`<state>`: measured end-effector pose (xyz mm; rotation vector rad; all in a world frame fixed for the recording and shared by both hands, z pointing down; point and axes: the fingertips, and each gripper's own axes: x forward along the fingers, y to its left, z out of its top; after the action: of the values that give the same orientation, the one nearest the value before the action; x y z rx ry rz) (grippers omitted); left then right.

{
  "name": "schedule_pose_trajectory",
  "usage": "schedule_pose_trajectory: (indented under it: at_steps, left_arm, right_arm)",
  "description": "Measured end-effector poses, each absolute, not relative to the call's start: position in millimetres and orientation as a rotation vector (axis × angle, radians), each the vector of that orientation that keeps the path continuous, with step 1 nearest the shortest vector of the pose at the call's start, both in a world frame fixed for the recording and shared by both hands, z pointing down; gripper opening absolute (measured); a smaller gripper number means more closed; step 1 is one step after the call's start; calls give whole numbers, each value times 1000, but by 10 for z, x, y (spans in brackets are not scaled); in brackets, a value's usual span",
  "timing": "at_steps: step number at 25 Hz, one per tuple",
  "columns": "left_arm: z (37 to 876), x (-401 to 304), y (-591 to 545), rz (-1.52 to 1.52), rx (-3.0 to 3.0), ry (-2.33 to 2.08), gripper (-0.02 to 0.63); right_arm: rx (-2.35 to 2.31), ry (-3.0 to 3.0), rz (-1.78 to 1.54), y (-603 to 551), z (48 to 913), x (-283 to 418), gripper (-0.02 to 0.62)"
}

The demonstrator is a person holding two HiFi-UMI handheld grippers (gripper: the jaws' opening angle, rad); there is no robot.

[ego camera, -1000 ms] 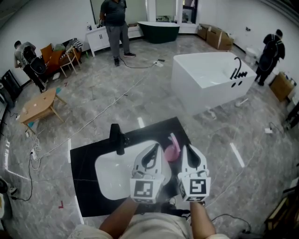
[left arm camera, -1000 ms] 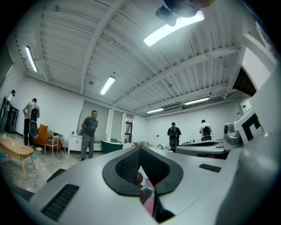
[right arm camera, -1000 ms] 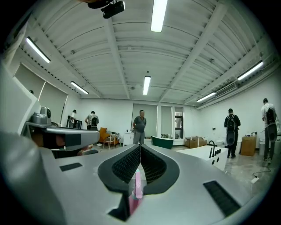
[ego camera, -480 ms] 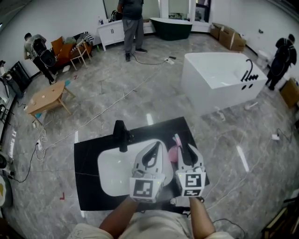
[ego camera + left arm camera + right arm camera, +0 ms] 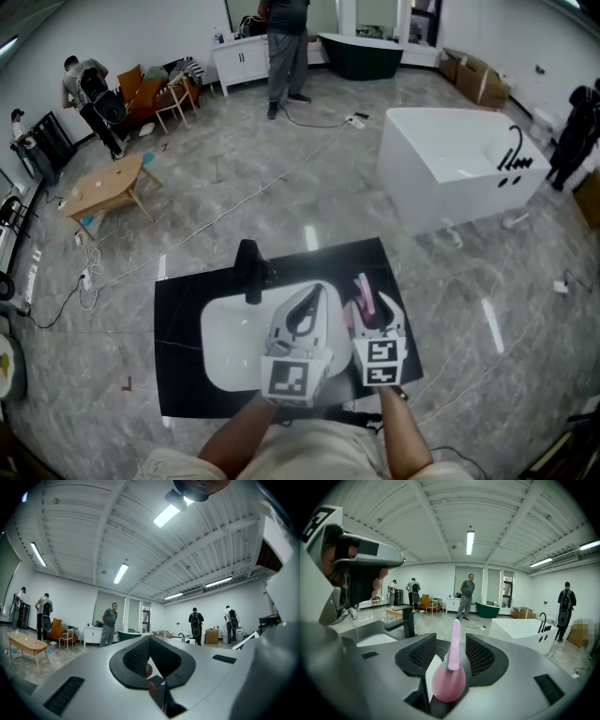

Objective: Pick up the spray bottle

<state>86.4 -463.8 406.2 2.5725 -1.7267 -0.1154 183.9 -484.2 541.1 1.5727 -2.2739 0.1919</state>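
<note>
- Right gripper view: the right hand-held gripper (image 5: pixel 451 654) is spread, its jaws just opened, with the pink spray bottle (image 5: pixel 449 682) upright between them, not pinched.
- The bottle stands near the black table's (image 5: pixel 183 319) right edge.
- The left hand-held gripper (image 5: pixel 150 644) is pressed together.

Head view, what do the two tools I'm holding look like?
Both the left tool and right tool have smooth white shells tapering forward, with black, mesh-textured pads inside. Each carries a white cube printed with black square markers at its rear. The forearms behind them are unsleeved.
</note>
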Motion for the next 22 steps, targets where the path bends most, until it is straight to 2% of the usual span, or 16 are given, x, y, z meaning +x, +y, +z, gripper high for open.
schedule_pose_trajectory:
  at_steps: [11,16,22]
  left_arm:
    - [4131,859,-4651,-81,2561,-1741,2]
    - [4180,843,-4652,-68,2560,-1742,2]
    - [4195,807,-4649,-66,2553,-1747,2]
  right_arm:
    - [1580,-2256,175,-4913,5547,1872,178]
    - [1606,-2248,156,-4935,5544,1870,95]
    - [1613,-2254,160,-4936,5534,1851,87]
